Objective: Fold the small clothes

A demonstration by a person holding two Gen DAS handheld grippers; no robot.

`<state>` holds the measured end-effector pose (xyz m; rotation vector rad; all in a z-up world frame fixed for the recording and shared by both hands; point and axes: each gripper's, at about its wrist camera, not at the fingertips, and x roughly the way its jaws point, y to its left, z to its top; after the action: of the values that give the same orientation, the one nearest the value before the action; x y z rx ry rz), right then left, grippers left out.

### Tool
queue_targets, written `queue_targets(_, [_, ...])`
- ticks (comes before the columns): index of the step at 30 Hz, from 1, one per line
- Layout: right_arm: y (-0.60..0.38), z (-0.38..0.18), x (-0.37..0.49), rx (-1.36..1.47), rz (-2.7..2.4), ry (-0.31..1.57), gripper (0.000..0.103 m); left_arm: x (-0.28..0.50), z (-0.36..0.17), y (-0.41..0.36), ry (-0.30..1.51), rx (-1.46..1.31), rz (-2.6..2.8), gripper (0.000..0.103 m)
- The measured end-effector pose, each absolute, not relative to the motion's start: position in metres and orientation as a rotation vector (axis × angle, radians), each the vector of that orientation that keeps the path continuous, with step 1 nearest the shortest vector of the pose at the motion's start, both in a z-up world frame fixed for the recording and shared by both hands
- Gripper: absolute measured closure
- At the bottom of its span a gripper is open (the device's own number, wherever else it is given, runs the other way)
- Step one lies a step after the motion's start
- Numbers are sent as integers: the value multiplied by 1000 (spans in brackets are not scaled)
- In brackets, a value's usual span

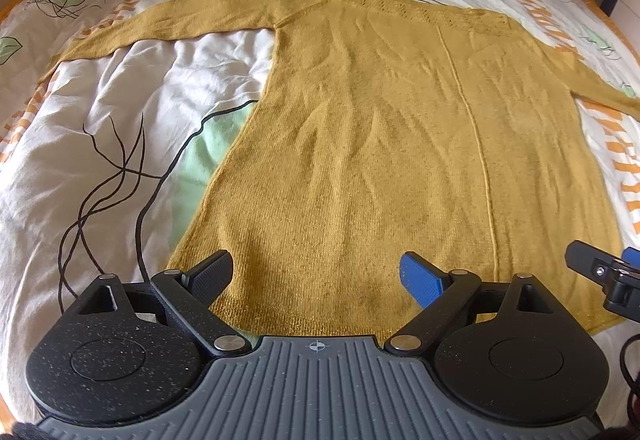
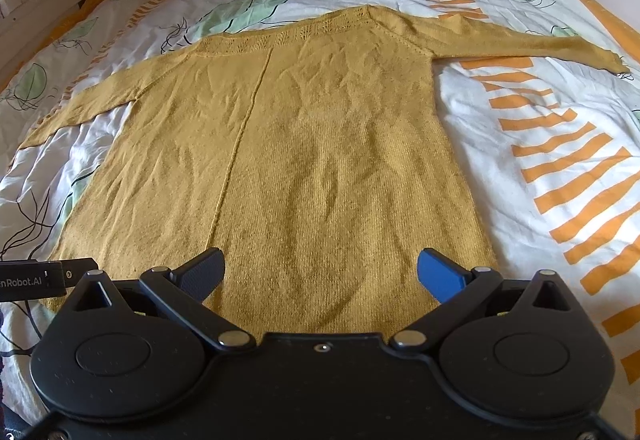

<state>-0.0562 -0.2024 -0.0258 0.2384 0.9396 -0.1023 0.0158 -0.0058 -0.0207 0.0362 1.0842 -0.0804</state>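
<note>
Both tools hang over the near hem of the yellow sweater (image 1: 360, 144), likely to lift it for a fold. The left gripper (image 1: 320, 276) has its jaws wide, holding nothing. The right gripper (image 2: 320, 272) is wide and empty too. The sweater lies flat in the middle of the bed (image 2: 520, 120), sleeves spread toward both side edges. There is bare cover all around and room past the collar.

Sweater (image 1: 360, 144) matt mustard knit; duvet (image 1: 100, 120) creased printed cotton.
</note>
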Motion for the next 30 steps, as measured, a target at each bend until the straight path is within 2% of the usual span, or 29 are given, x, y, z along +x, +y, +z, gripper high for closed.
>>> queue_targets(21, [-215,-28,-11,269,-88,971,1,61,-23,-10,1107,21,-72,12])
queue_targets(30, [-234,-37,21,373,28,989,1,99,-20,-12,1049,21,-78,12])
